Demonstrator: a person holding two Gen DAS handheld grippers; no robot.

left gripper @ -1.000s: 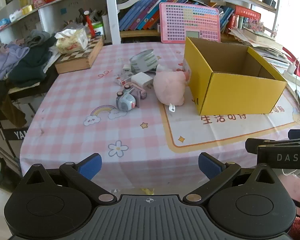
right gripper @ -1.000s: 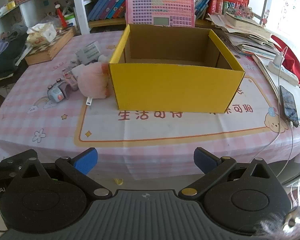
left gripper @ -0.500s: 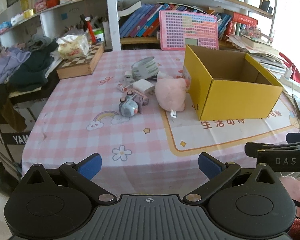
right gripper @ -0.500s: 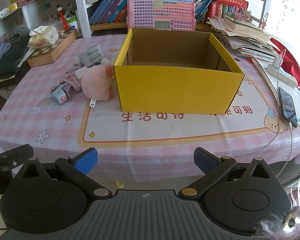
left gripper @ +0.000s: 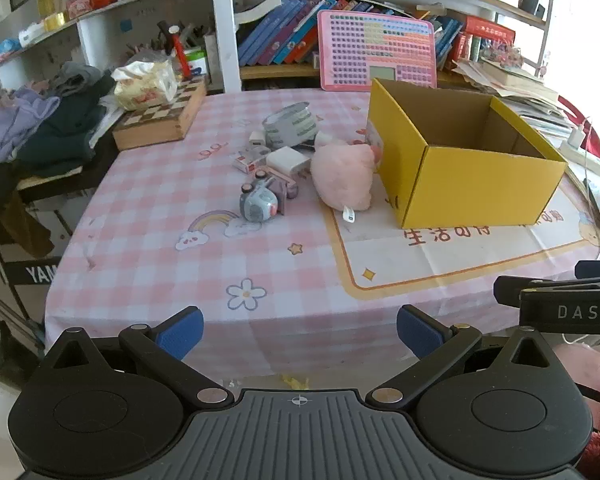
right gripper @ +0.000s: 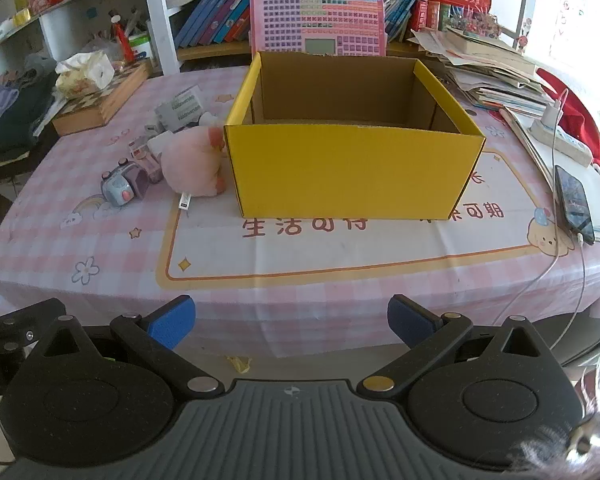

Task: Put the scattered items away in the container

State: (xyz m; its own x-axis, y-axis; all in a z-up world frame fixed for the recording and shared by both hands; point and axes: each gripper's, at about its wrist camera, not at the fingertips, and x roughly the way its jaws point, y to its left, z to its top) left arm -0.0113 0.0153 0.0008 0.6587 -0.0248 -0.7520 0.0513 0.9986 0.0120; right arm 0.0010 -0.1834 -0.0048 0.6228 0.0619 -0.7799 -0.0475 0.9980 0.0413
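The yellow box (right gripper: 352, 168) sits open on the pink checked tablecloth (left gripper: 148, 240), and from what shows of its inside it looks empty — nothing tidied away so far. Pressed up against its left wall is the pink plush toy (left gripper: 342, 178), and just beyond that the rest of the scatter: the little grey toy camera (left gripper: 258, 202), a white charger block (left gripper: 288, 160), a small red-and-white carton (left gripper: 246, 160) and a crumpled silver pouch (left gripper: 290, 124), all bunched close together.

What's new? Over the last second both views have drawn back and lifted a touch — more of the near table edge shows, the box and the toys read smaller and further up. The items themselves haven't budged. My read: this is a setting-up beat, not a reach; no pick has begun.

The left gripper (left gripper: 299, 332) is spread wide with nothing between its blue pads (left gripper: 180, 334), hanging off the near edge of the table, the cluster well ahead and slightly left of its centre line. The right gripper (right gripper: 290, 322) is just as wide and just as bare — squared up on the box front, the plush off to its left. Likely the left one goes first, toy camera or plush being nearest.
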